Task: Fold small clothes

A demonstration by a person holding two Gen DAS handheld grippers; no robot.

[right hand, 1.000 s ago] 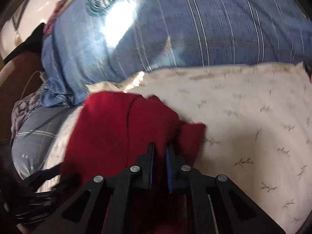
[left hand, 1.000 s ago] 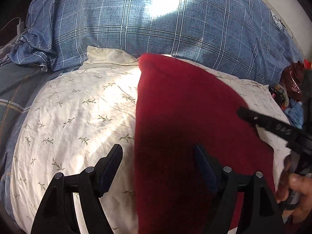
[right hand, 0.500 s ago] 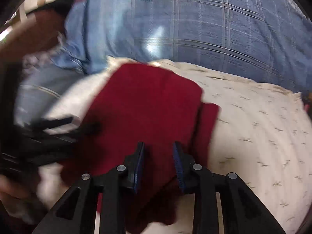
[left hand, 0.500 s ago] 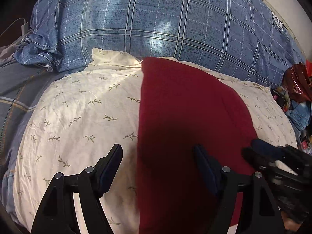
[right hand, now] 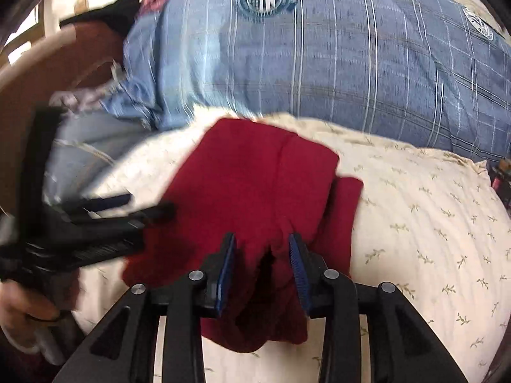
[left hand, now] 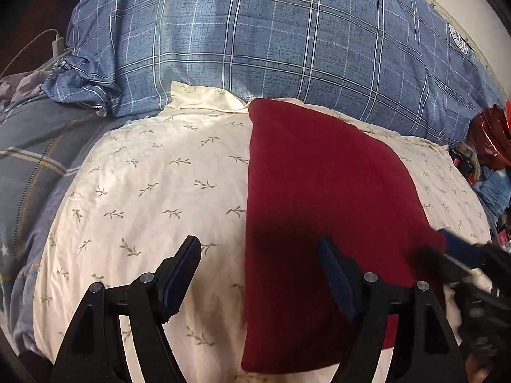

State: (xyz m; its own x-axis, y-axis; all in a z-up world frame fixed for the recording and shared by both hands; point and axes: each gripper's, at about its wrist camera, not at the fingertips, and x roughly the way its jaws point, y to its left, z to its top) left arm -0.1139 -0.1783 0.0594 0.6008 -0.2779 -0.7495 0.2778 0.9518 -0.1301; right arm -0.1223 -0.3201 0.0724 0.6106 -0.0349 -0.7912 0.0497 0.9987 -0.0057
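A dark red folded garment [left hand: 322, 210] lies on a cream leaf-print pillow [left hand: 153, 191]; it also shows in the right wrist view [right hand: 255, 198], with a lower layer sticking out at its right edge. My left gripper [left hand: 260, 257] is open and empty, its jaws straddling the garment's left edge. My right gripper [right hand: 262, 252] is open over the garment's near end, with bunched cloth between the jaws but not pinched. The left gripper also shows in the right wrist view [right hand: 127, 207], blurred. The right gripper shows at the right edge of the left wrist view [left hand: 456, 252].
A blue plaid duvet [left hand: 287, 51] lies behind the pillow. A grey-blue sheet [left hand: 28, 159] is at the left. A white charger and cable [left hand: 57, 44] lie at the far left. Red packaging and clutter [left hand: 488, 140] sit at the right. A brown headboard [right hand: 48, 73] is at the left.
My right gripper was shut on the red garment a second ago; it has opened and let go. The folded garment now lies flat on the pillow. My left gripper has stayed open.
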